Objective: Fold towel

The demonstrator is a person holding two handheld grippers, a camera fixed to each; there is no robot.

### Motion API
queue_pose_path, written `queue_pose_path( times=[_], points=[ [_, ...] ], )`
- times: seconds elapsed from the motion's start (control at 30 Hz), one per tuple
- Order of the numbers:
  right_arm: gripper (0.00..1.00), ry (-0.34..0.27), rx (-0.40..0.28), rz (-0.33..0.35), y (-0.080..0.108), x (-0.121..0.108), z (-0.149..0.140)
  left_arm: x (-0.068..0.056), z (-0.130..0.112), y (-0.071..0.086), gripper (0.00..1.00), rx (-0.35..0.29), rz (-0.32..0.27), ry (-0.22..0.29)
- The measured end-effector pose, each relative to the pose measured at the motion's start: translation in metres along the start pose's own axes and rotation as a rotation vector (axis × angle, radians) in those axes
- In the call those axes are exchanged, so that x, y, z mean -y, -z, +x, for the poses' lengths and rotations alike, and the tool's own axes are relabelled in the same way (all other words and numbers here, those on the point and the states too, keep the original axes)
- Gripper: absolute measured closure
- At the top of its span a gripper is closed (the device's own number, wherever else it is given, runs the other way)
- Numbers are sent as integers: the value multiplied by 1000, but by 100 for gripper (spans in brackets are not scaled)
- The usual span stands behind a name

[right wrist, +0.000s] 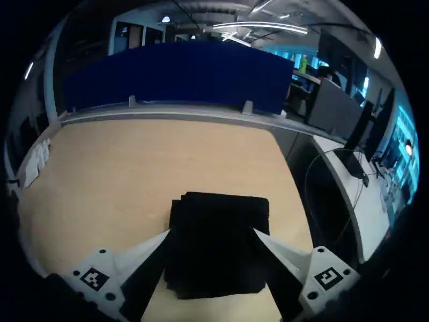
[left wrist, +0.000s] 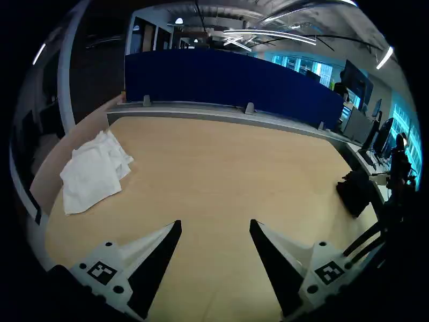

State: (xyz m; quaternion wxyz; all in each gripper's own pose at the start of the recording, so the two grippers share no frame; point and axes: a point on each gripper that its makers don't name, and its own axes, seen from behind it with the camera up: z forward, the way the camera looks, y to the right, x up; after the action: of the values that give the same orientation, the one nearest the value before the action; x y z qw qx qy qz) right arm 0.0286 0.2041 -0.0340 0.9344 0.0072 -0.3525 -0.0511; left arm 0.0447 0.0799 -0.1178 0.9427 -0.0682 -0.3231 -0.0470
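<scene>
The left gripper [left wrist: 214, 222] hangs over the table [left wrist: 225, 161] with its jaws wide apart and nothing between them. Ahead of it lies a broad stretch of bare wood, reaching back to the grey rail [left wrist: 214, 114] on the far edge. A blue divider [left wrist: 225, 80] stands upright behind that rail and closes off the back.

A white towel [left wrist: 94, 172] lies rumpled at the left, close to the table's left edge and well apart from the left gripper. In the left gripper view the black towel [left wrist: 355, 192] sits at the far right, just beside the table's right edge.

In the right gripper view the black towel [right wrist: 217, 241] is a flat folded stack on the wood, directly between the fingers of the right gripper [right wrist: 212, 231]. Those jaws are spread wide, one finger along each side of the stack. I cannot tell whether they touch it.

The table's right edge [right wrist: 292, 177] runs just to the right of the stack. Past it is a dark gap with a looping cable [right wrist: 316, 177], then a white desk [right wrist: 354, 198] with monitors [right wrist: 370, 129].

Each finger carries a square black-and-white tag [left wrist: 102, 272] – a block pattern, not letters.
</scene>
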Motion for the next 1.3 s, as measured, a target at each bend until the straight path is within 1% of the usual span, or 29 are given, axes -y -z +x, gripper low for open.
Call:
queue_pose_path(
  times=[0.1,0.3,0.4,0.57,0.7,0.8,1.0,1.1,1.3],
  points=[
    [0,-31,-43,-13,11,7,3,0,4,2,6,-13,-11,-2],
    [0,-111,-174,-48,33,15,21,0,12,5,6,-31,-33,-10],
    [0,-140,-220,-70,41,18,25,2,17,5,6,-42,-36,-18],
    [0,-173,-283,-89,52,26,30,5,27,6,6,-76,-40,-24],
    [0,-196,-358,-84,66,41,43,5,34,6,6,-104,-44,-18],
    [0,-197,-410,-70,78,56,55,5,41,6,6,-133,-46,-14],
    [0,-169,-550,-61,109,84,95,1,57,2,6,-191,-55,-13],
    [0,-152,-601,-47,122,103,111,1,66,0,6,-213,-56,-13],
    [0,-107,-632,-29,134,136,129,1,85,0,6,-274,-56,-20]
  ],
)
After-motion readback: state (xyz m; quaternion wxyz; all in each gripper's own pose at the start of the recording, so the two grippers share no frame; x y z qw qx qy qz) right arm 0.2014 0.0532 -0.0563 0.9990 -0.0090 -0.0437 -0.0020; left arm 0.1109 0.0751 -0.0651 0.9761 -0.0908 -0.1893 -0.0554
